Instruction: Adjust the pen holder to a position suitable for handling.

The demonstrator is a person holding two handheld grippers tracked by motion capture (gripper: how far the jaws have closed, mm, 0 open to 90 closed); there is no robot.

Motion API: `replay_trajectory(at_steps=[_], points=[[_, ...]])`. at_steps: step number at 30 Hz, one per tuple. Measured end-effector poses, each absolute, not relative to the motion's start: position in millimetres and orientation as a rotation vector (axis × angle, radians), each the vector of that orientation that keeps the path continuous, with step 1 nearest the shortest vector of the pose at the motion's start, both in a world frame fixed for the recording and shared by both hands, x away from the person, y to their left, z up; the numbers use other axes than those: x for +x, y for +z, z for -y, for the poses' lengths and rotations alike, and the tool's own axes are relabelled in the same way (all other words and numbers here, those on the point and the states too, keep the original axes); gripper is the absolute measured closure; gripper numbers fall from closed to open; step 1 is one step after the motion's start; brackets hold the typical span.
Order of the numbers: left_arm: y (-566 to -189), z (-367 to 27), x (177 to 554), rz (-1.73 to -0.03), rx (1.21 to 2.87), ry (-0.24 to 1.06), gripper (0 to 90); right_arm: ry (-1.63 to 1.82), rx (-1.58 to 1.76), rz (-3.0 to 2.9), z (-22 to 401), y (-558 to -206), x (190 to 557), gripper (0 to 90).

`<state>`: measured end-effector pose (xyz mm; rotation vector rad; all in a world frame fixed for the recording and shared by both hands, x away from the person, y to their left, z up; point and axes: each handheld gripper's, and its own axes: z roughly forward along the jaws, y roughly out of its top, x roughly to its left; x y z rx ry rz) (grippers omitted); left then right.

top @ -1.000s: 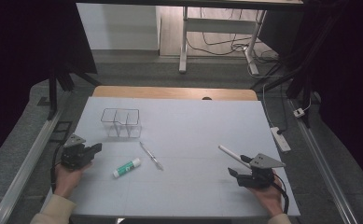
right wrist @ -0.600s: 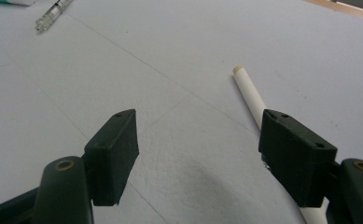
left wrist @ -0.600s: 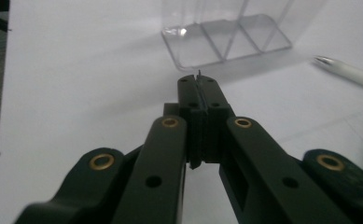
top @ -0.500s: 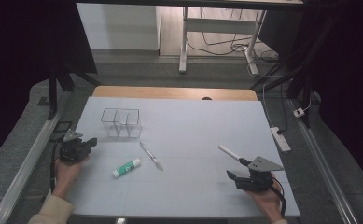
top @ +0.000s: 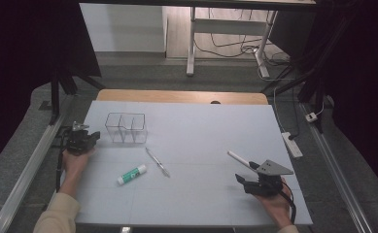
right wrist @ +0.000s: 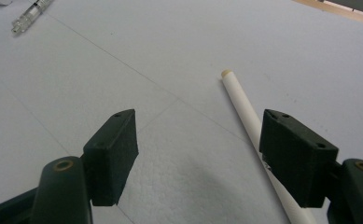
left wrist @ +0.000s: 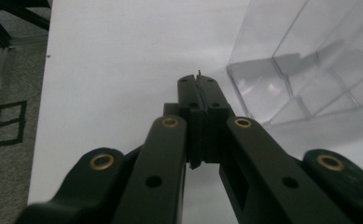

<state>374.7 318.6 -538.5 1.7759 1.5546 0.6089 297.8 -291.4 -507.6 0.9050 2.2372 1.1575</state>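
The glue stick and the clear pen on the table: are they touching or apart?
Apart. The high view shows bare table between the glue stick and the clear pen.

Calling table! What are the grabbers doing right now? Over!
Left hand-held gripper shut, empty, beside clear organizer. Right hand-held gripper open, white pen lying against one jaw, not gripped. Nothing in the way.

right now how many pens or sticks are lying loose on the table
3: a white stick by the right gripper, a clear pen near the middle, and a green and white glue stick left of it. None looks hidden.
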Motion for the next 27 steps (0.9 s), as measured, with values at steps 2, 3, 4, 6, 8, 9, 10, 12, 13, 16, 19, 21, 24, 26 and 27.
replay_trajectory(at_steps=[2,3,4,6,8,9,10,12,13,16,19,21,24,26,27], points=[[-538.9,-317.7,377.1,-1.551,1.782,0.606,89.1,1.152,0.91,-2.234,292.4,-508.2,296.1,27.2],[-539.5,-314.5,381.1,-1.543,1.8,0.608,89.1,1.146,0.916,-2.232,293.1,-508.3,295.2,27.2],[-539.5,-314.5,381.1,-1.543,1.8,0.608,89.1,1.146,0.916,-2.232,293.1,-508.3,295.2,27.2],[-538.2,-309.7,384.8,-1.528,1.818,0.619,89.1,1.15,0.926,-2.225,295.0,-509.0,292.9,27.2],[-537.4,-308.8,385.8,-1.525,1.821,0.621,89.1,1.146,0.928,-2.22,296.4,-508.5,292.1,27.2],[-535.9,-307.8,387.0,-1.521,1.815,0.619,89.1,1.15,0.928,-2.217,296.8,-508.3,292.0,27.2],[-535.3,-307.2,387.6,-1.52,1.817,0.621,89.1,1.151,0.929,-2.215,297.0,-507.9,291.7,27.2],[-534.6,-307.1,388.0,-1.518,1.819,0.625,89.1,1.153,0.928,-2.21,297.3,-507.5,291.4,27.2],[-534.0,-307.5,388.3,-1.519,1.813,0.619,89.2,1.154,0.927,-2.209,297.3,-507.4,291.1,27.2],[-534.3,-307.1,389.7,-1.516,1.811,0.605,89.2,1.16,0.923,-2.207,296.6,-507.3,290.5,27.2],[-534.9,-305.0,391.3,-1.505,1.819,0.59,89.2,1.158,0.926,-2.205,296.1,-506.9,290.2,27.2],[-535.1,-303.1,392.2,-1.498,1.818,0.578,89.2,1.162,0.926,-2.204,296.0,-507.1,290.2,27.2],[-534.2,-300.0,392.9,-1.486,1.833,0.579,89.2,1.154,0.927,-2.204,296.0,-506.9,289.9,27.2],[-532.4,-297.4,393.2,-1.475,1.83,0.576,89.2,1.154,0.925,-2.199,296.5,-506.5,289.5,27.2],[-531.6,-294.7,393.3,-1.479,1.836,0.593,89.3,1.155,0.926,-2.198,296.8,-506.3,289.4,27.2]])
